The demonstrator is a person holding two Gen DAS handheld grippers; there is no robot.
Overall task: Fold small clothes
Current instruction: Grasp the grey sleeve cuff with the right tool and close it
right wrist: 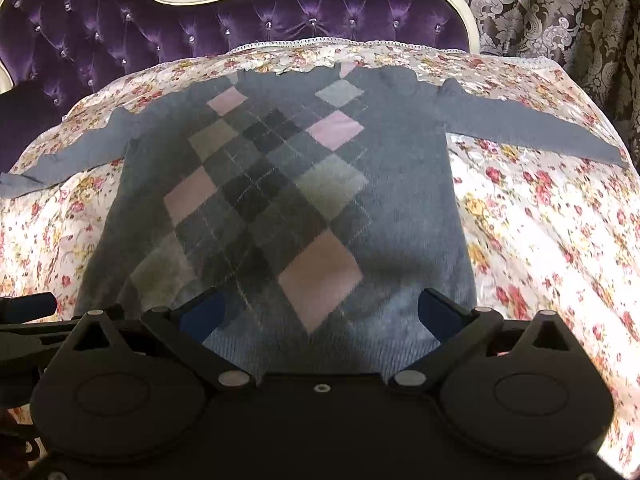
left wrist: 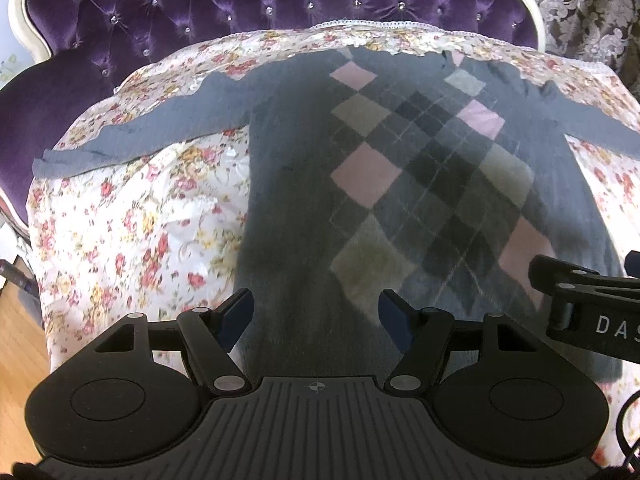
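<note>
A small grey sweater with a pink, olive and dark argyle front lies flat and spread out on a floral cloth, both sleeves stretched sideways; it also shows in the right wrist view. My left gripper is open and empty, hovering over the hem's left half. My right gripper is open and empty over the hem's right half; its finger shows in the left wrist view. Whether the fingertips touch the fabric I cannot tell.
The floral cloth covers a seat with a purple tufted backrest framed in cream wood. A patterned curtain hangs at the back right. Wooden floor shows at the left.
</note>
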